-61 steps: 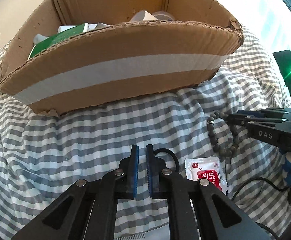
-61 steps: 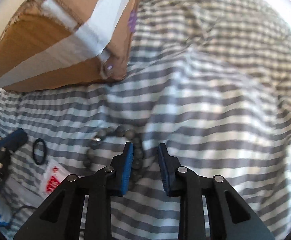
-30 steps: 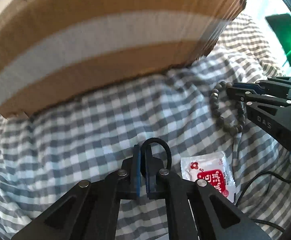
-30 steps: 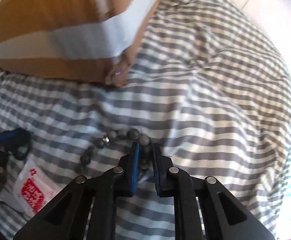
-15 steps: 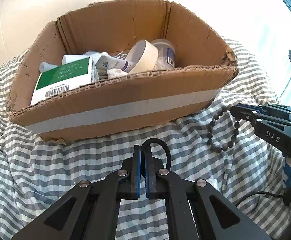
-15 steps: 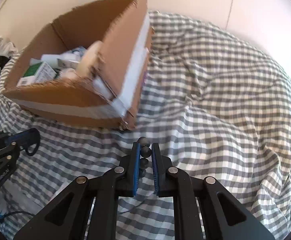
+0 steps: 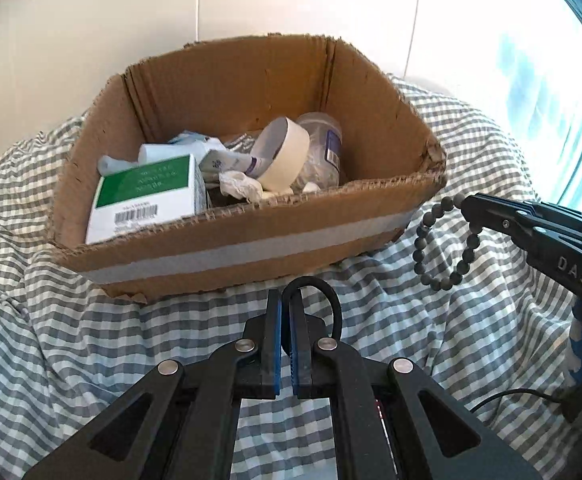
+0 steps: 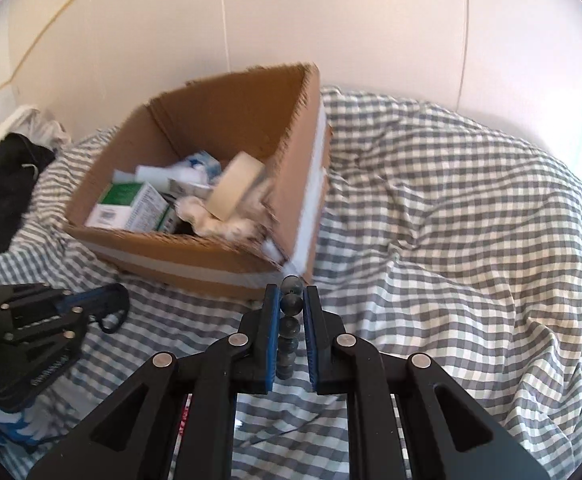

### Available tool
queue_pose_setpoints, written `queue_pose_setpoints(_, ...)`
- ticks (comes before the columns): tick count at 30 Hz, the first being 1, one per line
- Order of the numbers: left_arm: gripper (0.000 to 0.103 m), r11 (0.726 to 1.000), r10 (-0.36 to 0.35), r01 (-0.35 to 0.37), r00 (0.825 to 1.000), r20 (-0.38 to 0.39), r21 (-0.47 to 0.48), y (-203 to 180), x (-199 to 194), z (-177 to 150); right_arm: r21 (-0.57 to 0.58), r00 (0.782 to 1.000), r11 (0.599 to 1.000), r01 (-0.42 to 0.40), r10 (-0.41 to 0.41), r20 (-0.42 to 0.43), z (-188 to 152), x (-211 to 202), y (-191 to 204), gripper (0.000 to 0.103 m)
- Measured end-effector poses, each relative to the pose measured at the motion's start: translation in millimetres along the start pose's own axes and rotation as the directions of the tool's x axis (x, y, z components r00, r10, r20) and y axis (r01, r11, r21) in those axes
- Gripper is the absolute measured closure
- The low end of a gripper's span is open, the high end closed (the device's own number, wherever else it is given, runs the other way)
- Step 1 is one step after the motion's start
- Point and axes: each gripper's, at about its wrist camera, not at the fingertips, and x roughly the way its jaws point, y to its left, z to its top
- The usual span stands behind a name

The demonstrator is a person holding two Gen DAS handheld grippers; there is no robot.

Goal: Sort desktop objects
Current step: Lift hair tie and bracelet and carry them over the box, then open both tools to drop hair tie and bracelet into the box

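Partly, cardboard box (image 7: 227, 240) hides its contents.

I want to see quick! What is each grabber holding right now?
Left gripper: closed on the black hair tie.
Right gripper: closed on the bead bracelet, which hangs from it.

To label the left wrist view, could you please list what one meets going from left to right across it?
Green and white carton → roll of tape → clear bottle → bead bracelet → right claw.
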Motion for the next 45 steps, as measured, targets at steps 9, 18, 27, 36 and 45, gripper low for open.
queue_pose_setpoints(9,0.1,0.998,0.057,-0.059,0.988,0.141,0.013,0,-41,29,-0.006,0.992,0.996,-0.086,0.086,0.095,21,-16,14,0.092)
queue_pose_setpoints(18,0.1,0.994,0.103,-0.106,0.957,0.27,-0.005,6,-82,90,0.007,0.965,0.982,-0.187,0.183,0.187,66,-50,20,0.092)
queue_pose_setpoints(27,0.1,0.992,0.124,-0.11,0.886,0.448,-0.059,16,-121,154,-0.091,0.915,0.979,-0.18,0.201,0.35,126,-82,44,0.092)
queue_pose_setpoints(36,0.1,0.984,0.177,-0.148,0.885,0.43,-0.101,37,-87,177,-0.062,0.891,0.982,-0.18,0.19,0.413,151,-53,56,0.092)
queue_pose_setpoints(45,0.1,0.986,0.156,-0.132,0.95,0.272,-0.104,62,-12,170,-0.008,0.937,0.976,-0.219,0.213,0.276,136,40,61,0.092)
